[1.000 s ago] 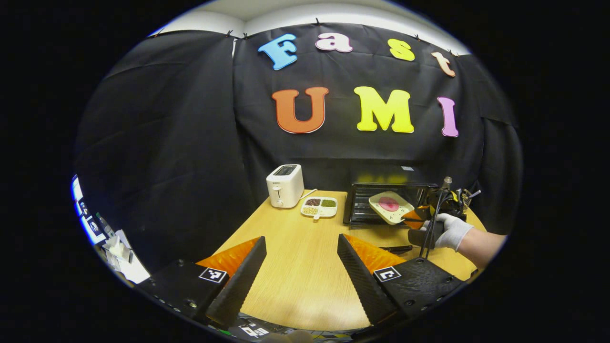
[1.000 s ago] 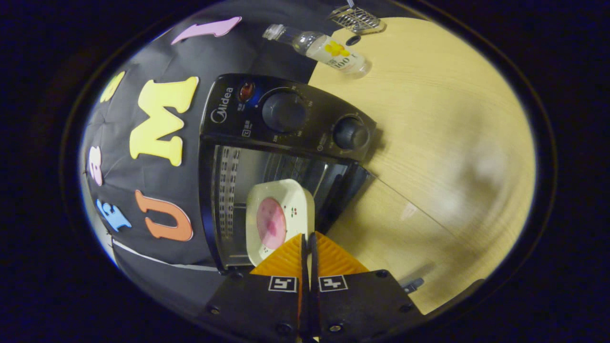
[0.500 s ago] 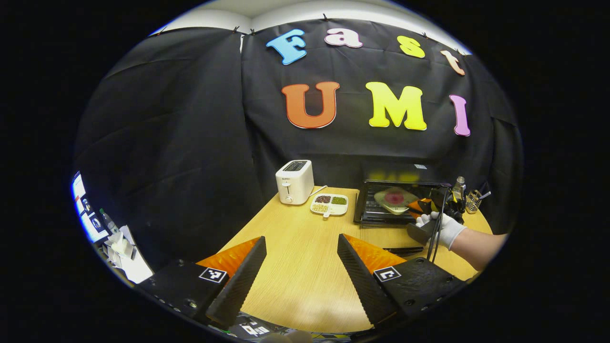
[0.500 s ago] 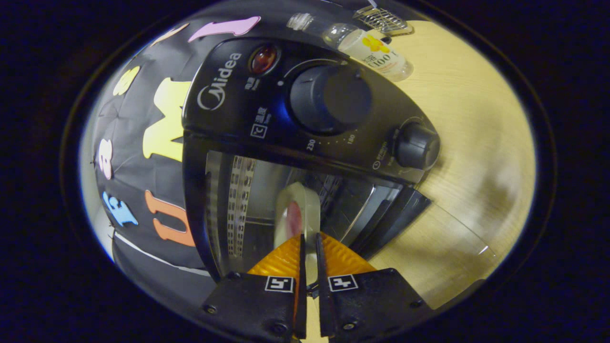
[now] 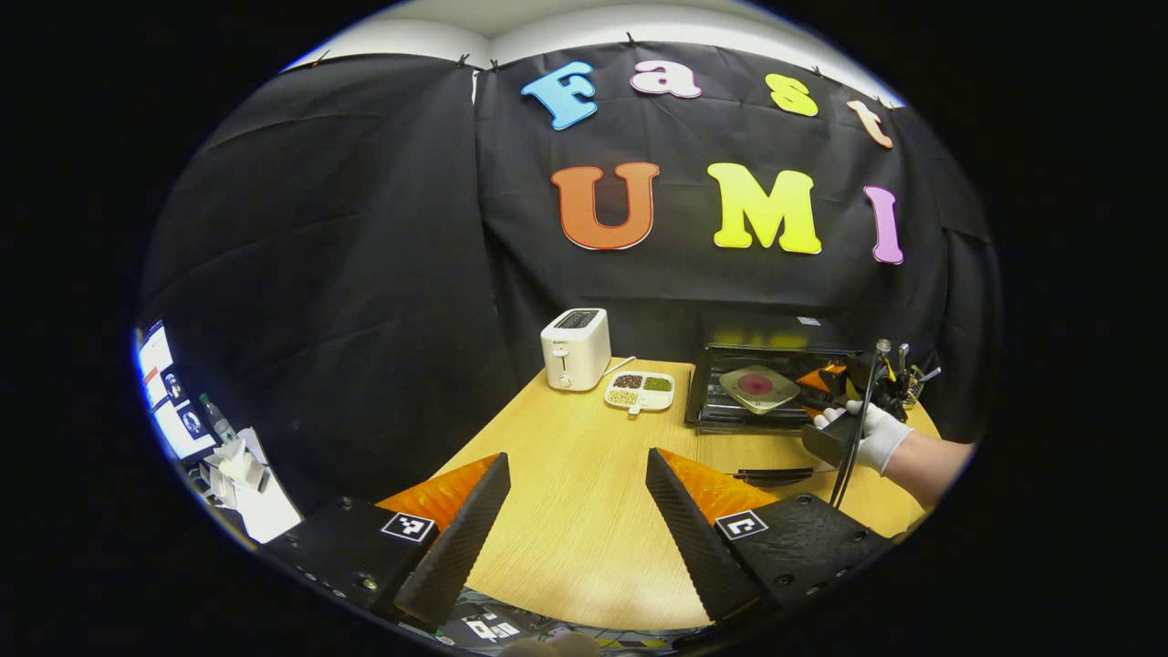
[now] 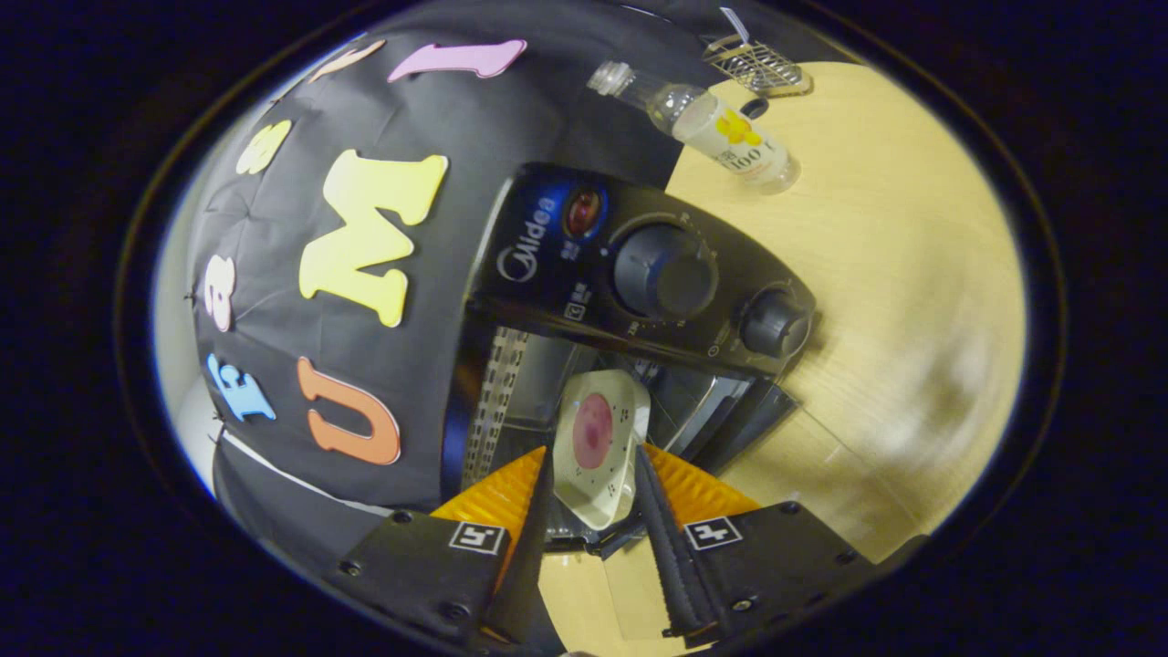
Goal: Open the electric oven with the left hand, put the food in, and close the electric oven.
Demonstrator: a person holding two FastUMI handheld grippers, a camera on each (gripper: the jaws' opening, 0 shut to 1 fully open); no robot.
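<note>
The black electric oven (image 5: 776, 365) stands at the table's far right with its glass door (image 6: 803, 447) folded down. A pale square plate with pink food (image 5: 759, 387) lies inside the oven mouth. In the right gripper view the plate (image 6: 598, 447) sits between the fingers of my right gripper (image 6: 593, 516), which is open at the oven's opening. A gloved hand (image 5: 867, 436) holds that gripper (image 5: 815, 394) at the plate's right edge. My left gripper (image 5: 575, 520) hovers open over the near table, well short of the oven, holding nothing.
A white toaster (image 5: 575, 349) and a divided dish of beans (image 5: 641, 391) stand left of the oven. A clear bottle (image 6: 721, 128) and a wire holder (image 6: 757, 66) sit beyond the oven's knob panel (image 6: 666, 274). Papers and screens (image 5: 182, 420) lie off the table's left side.
The right gripper carried the plate into the oven, then its fingers opened and it drew back a little. The left gripper stayed open, shifting slightly.
</note>
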